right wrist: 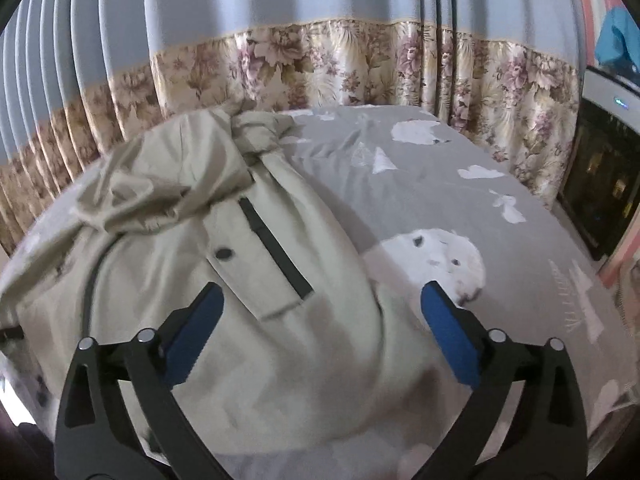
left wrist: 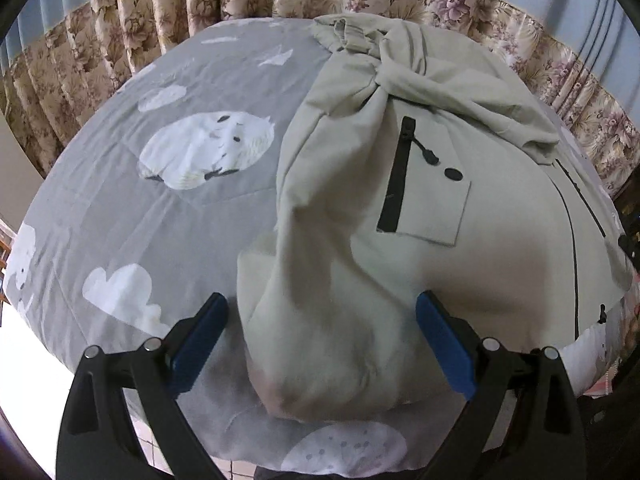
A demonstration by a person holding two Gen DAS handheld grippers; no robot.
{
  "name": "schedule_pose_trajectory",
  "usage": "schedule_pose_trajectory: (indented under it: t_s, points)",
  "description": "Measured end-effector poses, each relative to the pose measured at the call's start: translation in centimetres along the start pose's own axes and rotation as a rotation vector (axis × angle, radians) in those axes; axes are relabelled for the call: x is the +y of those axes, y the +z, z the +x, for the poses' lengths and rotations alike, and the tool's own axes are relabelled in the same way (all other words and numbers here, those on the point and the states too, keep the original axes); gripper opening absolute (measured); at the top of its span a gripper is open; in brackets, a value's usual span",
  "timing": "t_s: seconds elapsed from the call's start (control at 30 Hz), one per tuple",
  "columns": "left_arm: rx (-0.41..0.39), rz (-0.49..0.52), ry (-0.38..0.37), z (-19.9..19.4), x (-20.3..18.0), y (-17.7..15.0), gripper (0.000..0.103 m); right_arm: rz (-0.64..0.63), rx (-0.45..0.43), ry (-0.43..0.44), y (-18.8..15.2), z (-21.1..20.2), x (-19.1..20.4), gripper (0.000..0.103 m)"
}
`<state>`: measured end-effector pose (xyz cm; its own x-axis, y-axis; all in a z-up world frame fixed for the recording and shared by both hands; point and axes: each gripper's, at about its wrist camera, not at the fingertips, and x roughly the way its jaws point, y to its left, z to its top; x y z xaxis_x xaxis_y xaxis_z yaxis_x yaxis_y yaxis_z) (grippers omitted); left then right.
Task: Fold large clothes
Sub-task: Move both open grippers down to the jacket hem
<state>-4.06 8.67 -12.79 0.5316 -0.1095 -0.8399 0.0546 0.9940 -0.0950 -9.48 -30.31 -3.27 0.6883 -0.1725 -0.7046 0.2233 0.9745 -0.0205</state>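
Note:
A large beige jacket (left wrist: pixel 420 208) with black zippers and a snap lies crumpled on a grey bed cover (left wrist: pixel 120 200) printed with white animals. In the left wrist view its near hem and a bunched sleeve lie between the open blue-padded fingers of my left gripper (left wrist: pixel 322 312), which hovers just above the cloth. In the right wrist view the jacket (right wrist: pixel 224 280) fills the left and middle. My right gripper (right wrist: pixel 322 300) is open over the jacket's lower right edge, holding nothing. The hood is bunched at the far end.
The bed cover (right wrist: pixel 460 200) stretches bare to the right of the jacket. Floral curtains (right wrist: pixel 320 68) hang behind the bed. A dark cabinet (right wrist: pixel 600 184) stands at the right. Tiled floor (left wrist: pixel 16 344) shows at the bed's near left edge.

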Motion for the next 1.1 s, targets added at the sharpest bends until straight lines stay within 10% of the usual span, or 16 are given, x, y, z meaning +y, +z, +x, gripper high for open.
schedule_pose_trajectory:
  t_s: [0.8, 0.9, 0.97, 1.1]
  points:
    - [-0.031, 0.053, 0.076, 1.3, -1.0, -0.1, 0.102, 0.071, 0.057, 0.095, -1.6, 0.4, -3.9, 0.099]
    - [-0.042, 0.050, 0.076, 1.2, -1.0, 0.1, 0.102, 0.095, 0.080, 0.109, -1.0, 0.9, -4.5, 0.084]
    - [-0.041, 0.051, 0.075, 1.2, -0.9, 0.1, 0.102, 0.113, 0.120, 0.117, -1.1, 1.7, -4.9, 0.055]
    - [-0.028, 0.048, 0.079, 1.3, -0.9, 0.1, 0.102, 0.109, 0.149, 0.126, -1.2, 2.2, -5.0, 0.049]
